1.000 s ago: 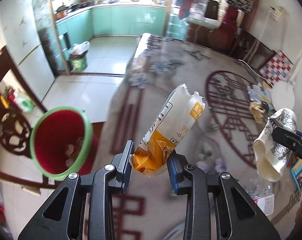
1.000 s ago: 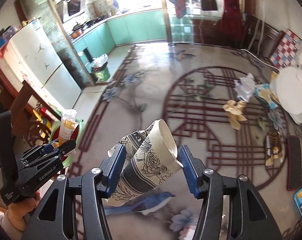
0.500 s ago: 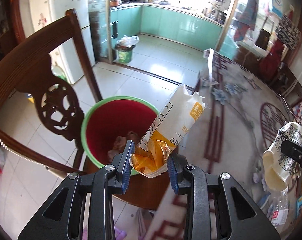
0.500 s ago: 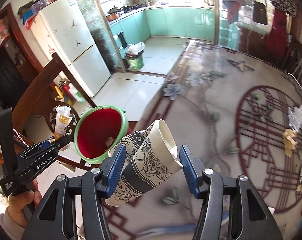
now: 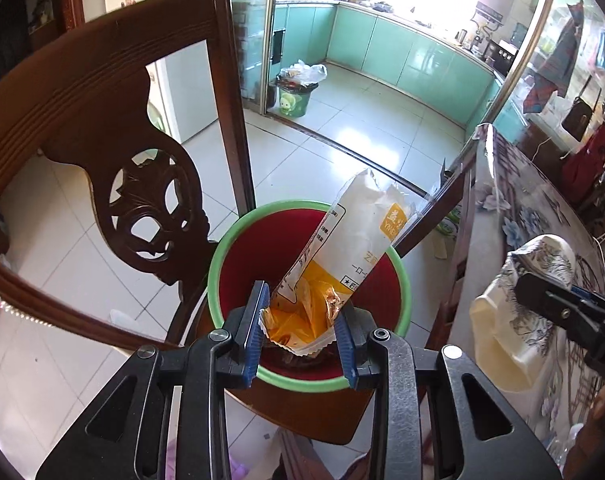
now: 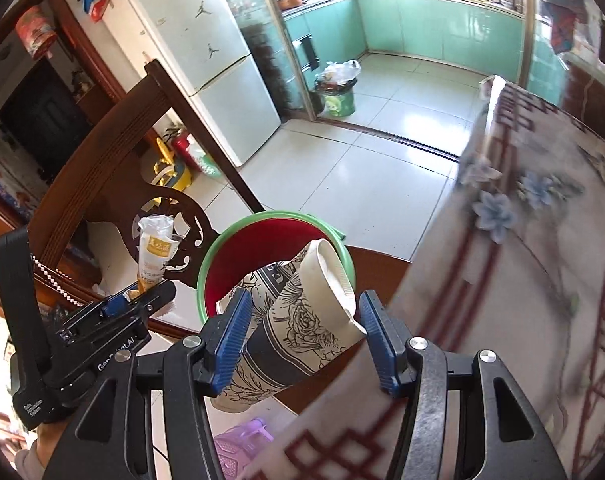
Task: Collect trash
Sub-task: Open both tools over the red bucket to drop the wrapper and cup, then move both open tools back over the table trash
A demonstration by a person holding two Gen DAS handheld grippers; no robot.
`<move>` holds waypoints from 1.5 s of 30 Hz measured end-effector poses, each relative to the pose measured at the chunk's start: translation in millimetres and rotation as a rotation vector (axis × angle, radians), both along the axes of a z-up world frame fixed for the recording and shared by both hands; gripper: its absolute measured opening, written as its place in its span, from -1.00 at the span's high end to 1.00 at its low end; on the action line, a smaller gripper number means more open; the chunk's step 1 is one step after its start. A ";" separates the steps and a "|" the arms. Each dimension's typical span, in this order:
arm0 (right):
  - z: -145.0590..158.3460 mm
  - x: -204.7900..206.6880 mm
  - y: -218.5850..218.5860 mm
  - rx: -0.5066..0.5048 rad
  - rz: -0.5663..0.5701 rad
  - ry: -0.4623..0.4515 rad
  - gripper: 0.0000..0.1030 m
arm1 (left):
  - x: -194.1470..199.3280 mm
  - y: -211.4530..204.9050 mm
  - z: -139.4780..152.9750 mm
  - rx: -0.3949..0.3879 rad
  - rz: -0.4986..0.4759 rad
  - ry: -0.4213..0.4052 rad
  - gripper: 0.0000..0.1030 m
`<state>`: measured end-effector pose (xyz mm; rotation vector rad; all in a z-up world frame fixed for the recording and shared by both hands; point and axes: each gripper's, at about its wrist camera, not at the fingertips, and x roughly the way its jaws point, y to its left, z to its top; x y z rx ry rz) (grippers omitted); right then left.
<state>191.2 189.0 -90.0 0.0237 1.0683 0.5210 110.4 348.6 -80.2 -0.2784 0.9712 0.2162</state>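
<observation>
Wrapper (image 5: 342, 264) and cups (image 6: 302, 320) (apparently crushed) above bin (image 5: 238, 240)

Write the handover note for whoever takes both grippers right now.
Left gripper: shut on the snack wrapper, held above the red bin.
Right gripper: shut on the crumpled paper cups, in front of the red bin's rim and beside the table.
Done: both pieces picked up and carried to the bin.
Left: release each into the bin; some trash already lies inside.

Both wrist views close above bin (image 5: 308, 382).
</observation>
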 end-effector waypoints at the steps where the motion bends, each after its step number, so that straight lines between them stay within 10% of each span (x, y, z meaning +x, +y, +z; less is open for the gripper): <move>1: -3.8 5.4 8.3 -0.006 0.012 0.001 -0.06 | 4.0 4.3 -3.4 -0.009 0.007 0.006 0.41; 26: -30.3 40.7 51.0 -0.045 0.084 0.001 -0.08 | 38.8 25.4 -30.4 -0.008 0.023 0.073 0.37; 31: -26.8 38.8 54.5 -0.027 0.105 -0.015 -0.09 | 36.4 29.2 -24.0 -0.001 0.061 0.047 -0.82; 45: 19.2 1.5 13.7 0.060 0.055 -0.106 -0.28 | 19.4 12.5 2.9 0.024 0.036 0.008 -0.85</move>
